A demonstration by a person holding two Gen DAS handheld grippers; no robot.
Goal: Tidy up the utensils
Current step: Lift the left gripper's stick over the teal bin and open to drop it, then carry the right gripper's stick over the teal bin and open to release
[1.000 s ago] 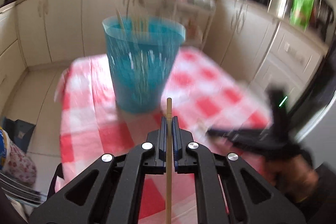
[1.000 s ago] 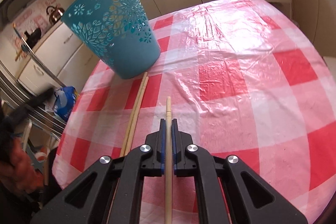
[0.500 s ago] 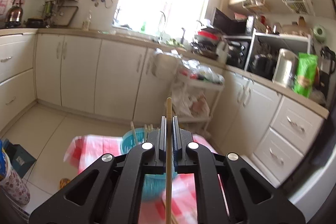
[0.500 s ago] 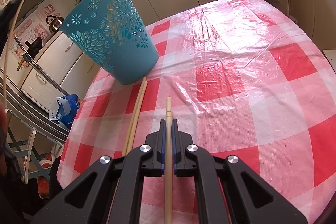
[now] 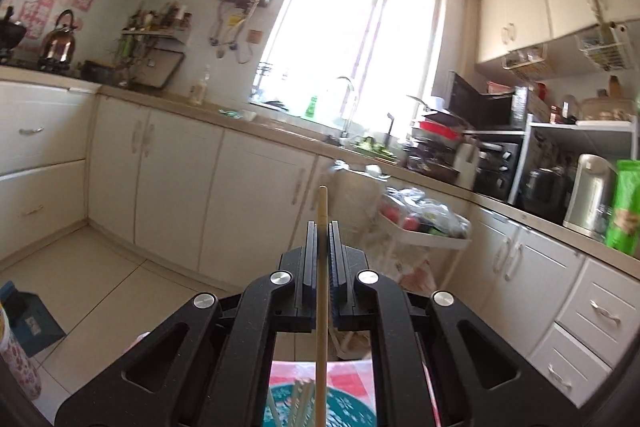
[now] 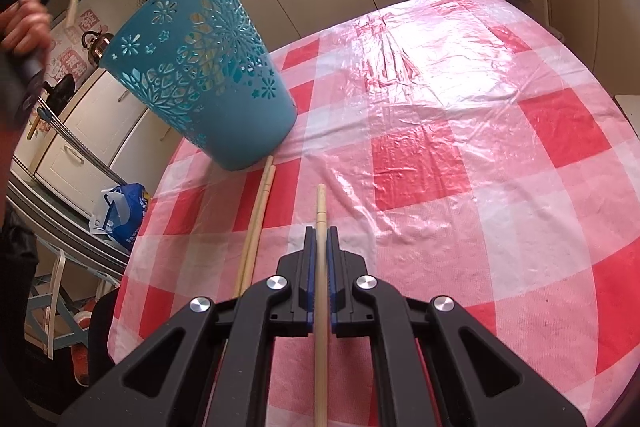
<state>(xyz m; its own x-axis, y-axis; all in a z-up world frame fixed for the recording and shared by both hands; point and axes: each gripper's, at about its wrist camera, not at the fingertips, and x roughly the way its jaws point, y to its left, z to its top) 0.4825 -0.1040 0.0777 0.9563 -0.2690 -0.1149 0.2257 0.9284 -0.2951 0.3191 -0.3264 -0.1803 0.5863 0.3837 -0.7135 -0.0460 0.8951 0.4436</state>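
The left gripper (image 5: 321, 227), clamped on a pale wooden chopstick (image 5: 321, 291), is held above the teal perforated plastic basket (image 6: 200, 67), where other sticks stand. The right gripper (image 6: 321, 231) pinches a second wooden chopstick (image 6: 321, 267) over the red-and-white checked plastic tablecloth (image 6: 460, 155); two loose chopsticks (image 6: 256, 211) lie beside the basket's base. A misaligned release could bounce the stick off the rim or tip the light basket.
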